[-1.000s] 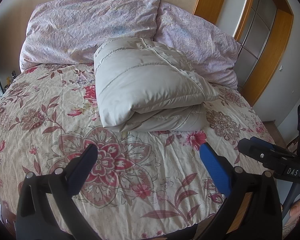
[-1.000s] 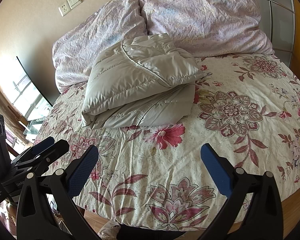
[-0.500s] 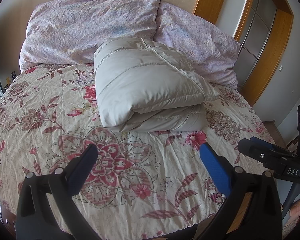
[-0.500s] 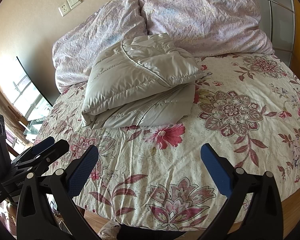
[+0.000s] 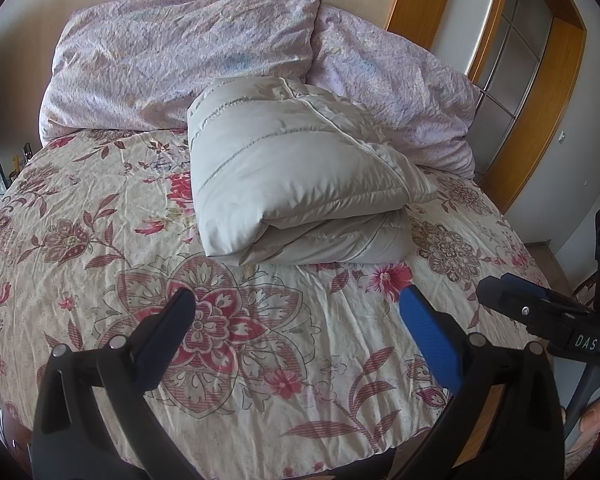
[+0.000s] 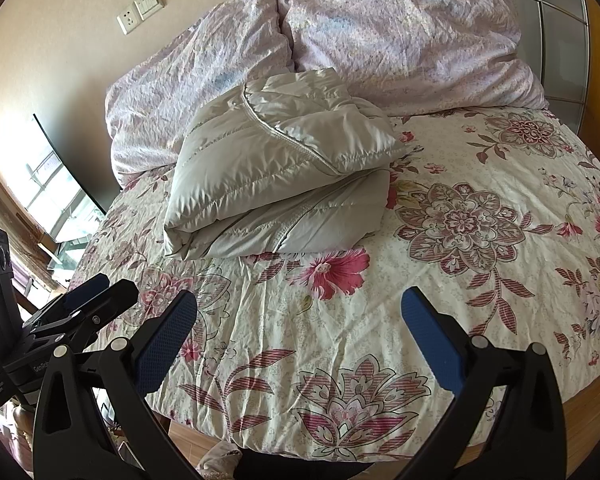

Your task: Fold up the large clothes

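- the grey puffer jacket [image 5: 300, 184] lies folded in a thick bundle on the floral bedspread [image 5: 100, 240], its far edge against two lilac pillows [image 5: 188, 56].
- the left gripper [image 5: 296, 320] is spread wide — holding nothing, well short of the jacket.
- the right gripper [image 6: 300, 320] likewise gapes empty over the bedspread.

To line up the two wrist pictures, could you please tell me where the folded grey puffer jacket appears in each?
Left wrist: folded grey puffer jacket, centre, slightly above the middle.
Right wrist: left of centre, upper half.
Shared landmark: the two lilac pillows directly behind it.
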A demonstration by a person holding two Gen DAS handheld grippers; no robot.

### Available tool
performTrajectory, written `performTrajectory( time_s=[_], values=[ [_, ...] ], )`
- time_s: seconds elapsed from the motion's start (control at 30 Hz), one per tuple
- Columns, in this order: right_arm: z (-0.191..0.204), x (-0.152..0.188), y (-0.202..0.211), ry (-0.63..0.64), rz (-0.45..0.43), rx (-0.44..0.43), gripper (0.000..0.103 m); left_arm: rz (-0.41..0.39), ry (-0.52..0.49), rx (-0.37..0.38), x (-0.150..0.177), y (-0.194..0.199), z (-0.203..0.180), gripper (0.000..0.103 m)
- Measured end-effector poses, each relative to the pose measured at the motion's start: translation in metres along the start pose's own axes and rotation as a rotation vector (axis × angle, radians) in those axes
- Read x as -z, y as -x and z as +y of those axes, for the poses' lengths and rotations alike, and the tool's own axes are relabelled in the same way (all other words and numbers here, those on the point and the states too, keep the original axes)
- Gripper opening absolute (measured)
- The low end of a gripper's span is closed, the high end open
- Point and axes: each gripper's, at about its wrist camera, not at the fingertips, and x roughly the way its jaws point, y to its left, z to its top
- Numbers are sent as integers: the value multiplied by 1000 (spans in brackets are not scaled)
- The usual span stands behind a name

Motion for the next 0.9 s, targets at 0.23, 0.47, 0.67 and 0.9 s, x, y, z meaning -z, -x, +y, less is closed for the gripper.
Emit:
performTrajectory(
  time_s=[0.23, 0.47, 0.67, 0.9],
  values=[
    [0, 0, 0, 0, 0, 1, 102, 1, 0, 0, 0, 0, 0, 101],
    [1, 0, 0, 3, 4, -1, 102, -17, -8, -35, -3, 2, -3, 101],
    [1, -1, 0, 2, 7, -3, 102, -35, -4, -38, -6, 3, -1, 98],
    [1, -1, -1, 4, 6, -2, 102, -35, -5, -24, -7, 3, 0, 99]
  ],
)
